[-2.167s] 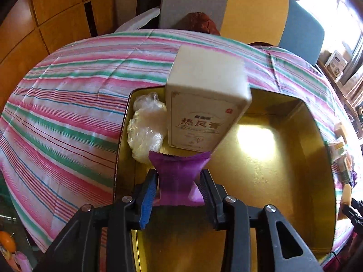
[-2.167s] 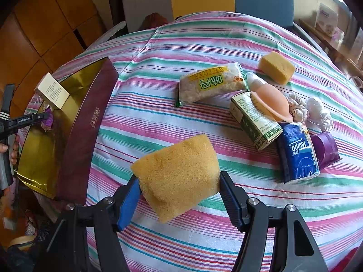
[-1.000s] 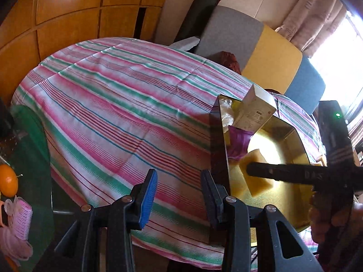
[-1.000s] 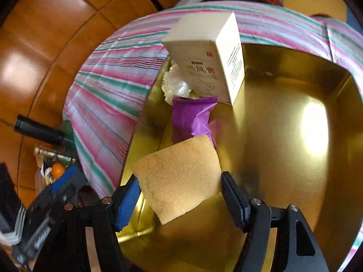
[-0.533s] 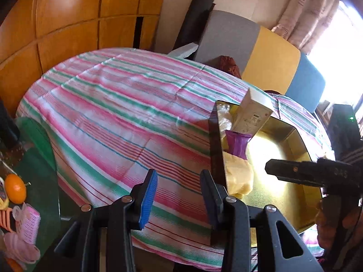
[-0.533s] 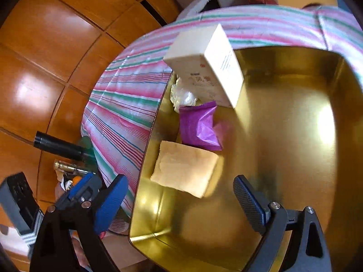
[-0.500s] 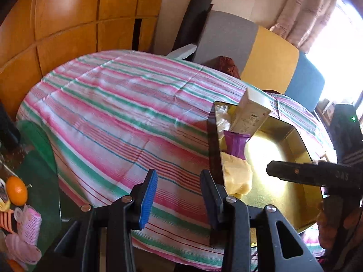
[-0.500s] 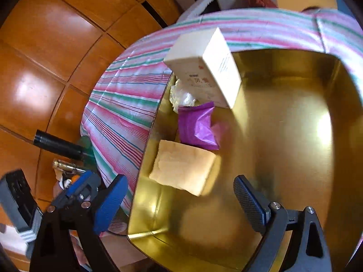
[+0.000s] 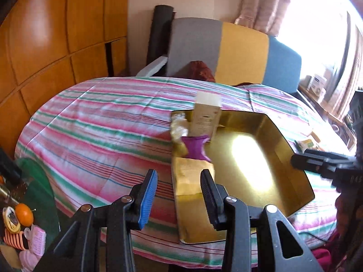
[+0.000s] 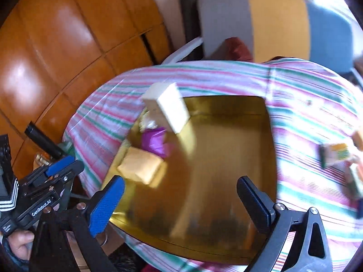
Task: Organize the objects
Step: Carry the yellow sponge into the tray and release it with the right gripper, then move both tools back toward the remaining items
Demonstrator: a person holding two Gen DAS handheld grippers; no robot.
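The gold box (image 9: 292, 140) stands on the striped tablecloth. Along its left wall lie a yellow sponge (image 9: 190, 176), a purple packet (image 9: 196, 148), a clear plastic bag (image 9: 178, 129) and a leaning cream carton (image 9: 205, 117). My left gripper (image 9: 179, 195) hovers before the box's near left corner, its jaws narrowly apart and empty. My right gripper (image 10: 179, 185) hangs above the gold box (image 10: 226, 99), its jaws opening wide with nothing between them. Below it lie the sponge (image 10: 141, 167), the purple packet (image 10: 154, 141) and the carton (image 10: 169, 111).
A green and yellow carton (image 10: 335, 154) and other blurred items lie on the cloth right of the box. A grey, yellow and blue chair (image 9: 238, 52) stands behind the table. A low green glass table with an orange (image 9: 23, 212) sits at lower left. Wooden panels line the left wall.
My right gripper has let go of the sponge, spread its jaws and drawn back upward; the sponge lies in the box. My left gripper has risen and swung toward the box.
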